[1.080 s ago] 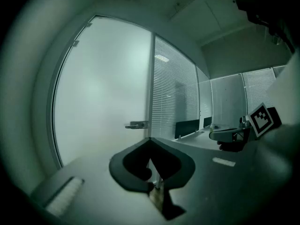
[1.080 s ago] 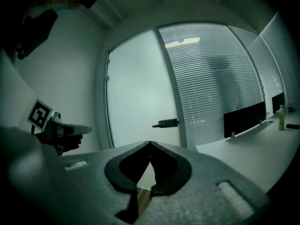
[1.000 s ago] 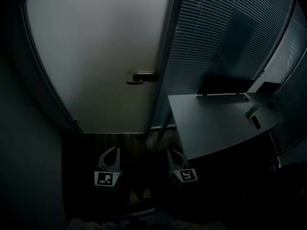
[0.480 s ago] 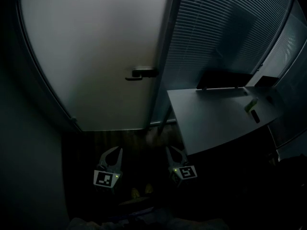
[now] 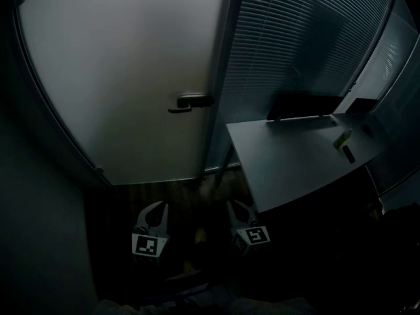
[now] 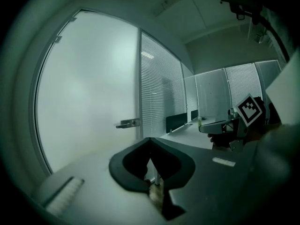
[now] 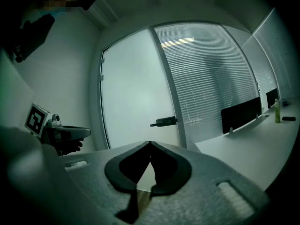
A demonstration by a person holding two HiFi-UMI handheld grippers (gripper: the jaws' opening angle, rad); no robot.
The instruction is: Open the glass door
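The frosted glass door (image 5: 131,77) stands closed ahead, its dark lever handle (image 5: 190,102) at its right edge. The handle also shows in the left gripper view as the lever handle (image 6: 127,123) and in the right gripper view as the lever handle (image 7: 164,122). My left gripper (image 5: 159,207) hangs low over the floor, well short of the door, shut and empty. Beside it my right gripper (image 5: 231,205) is shut too, holding nothing. The left gripper (image 6: 150,140) and the right gripper (image 7: 150,143) point roughly level toward the door, with tips meeting.
A grey desk (image 5: 295,156) juts in at the right, carrying a dark divider screen (image 5: 298,107) and a small bottle (image 5: 342,138). A glass wall with blinds (image 5: 295,44) runs beside the door. A dark wall (image 5: 39,209) closes the left. Wooden floor (image 5: 190,192) lies below.
Both grippers stay almost where they were. The head view has drifted slightly, and a foot now shows on the floor between the grippers.
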